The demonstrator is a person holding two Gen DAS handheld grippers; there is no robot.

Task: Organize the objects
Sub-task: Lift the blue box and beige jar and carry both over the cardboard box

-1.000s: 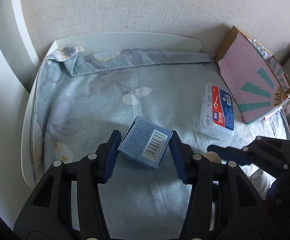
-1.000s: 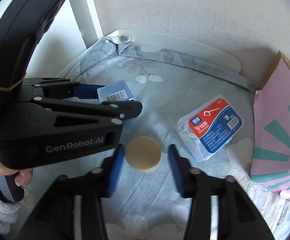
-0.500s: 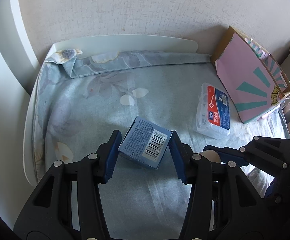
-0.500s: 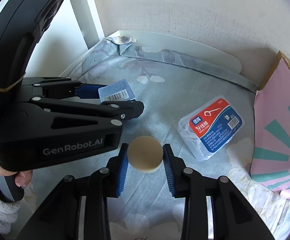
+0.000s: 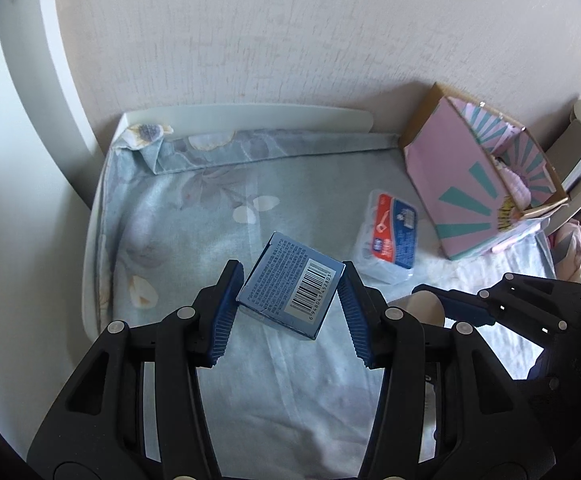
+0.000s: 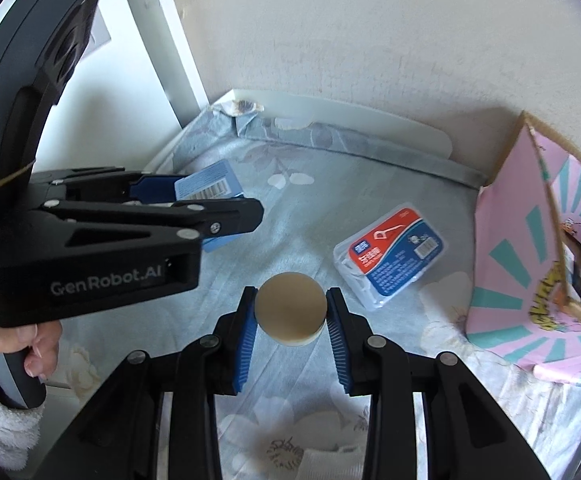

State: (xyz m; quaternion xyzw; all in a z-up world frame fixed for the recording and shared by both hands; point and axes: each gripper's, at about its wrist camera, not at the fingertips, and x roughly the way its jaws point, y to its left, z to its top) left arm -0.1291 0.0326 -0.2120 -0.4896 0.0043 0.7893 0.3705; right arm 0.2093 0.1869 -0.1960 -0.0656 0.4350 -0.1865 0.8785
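Note:
My left gripper (image 5: 288, 304) is shut on a small blue box (image 5: 290, 284) with a barcode and holds it above the floral cloth. The left gripper and the box (image 6: 210, 188) also show at the left of the right wrist view. My right gripper (image 6: 290, 316) is shut on a round beige disc (image 6: 290, 308) and holds it above the cloth. In the left wrist view the disc (image 5: 420, 308) peeks out beside the right gripper's fingers (image 5: 462, 308). A clear floss-pick box (image 6: 390, 252) with a red and blue label lies on the cloth; it also shows in the left wrist view (image 5: 390, 236).
A pink cardboard box (image 6: 538, 256) with teal rays stands open at the right against the wall. A white tray rim (image 5: 250, 118) borders the floral cloth (image 5: 194, 216) at the back and left. A white frame post (image 6: 162, 40) rises at the left.
Both grippers rose with their objects. The right gripper closed on the beige disc and lifted it off the cloth. The left gripper lifted the blue box higher.

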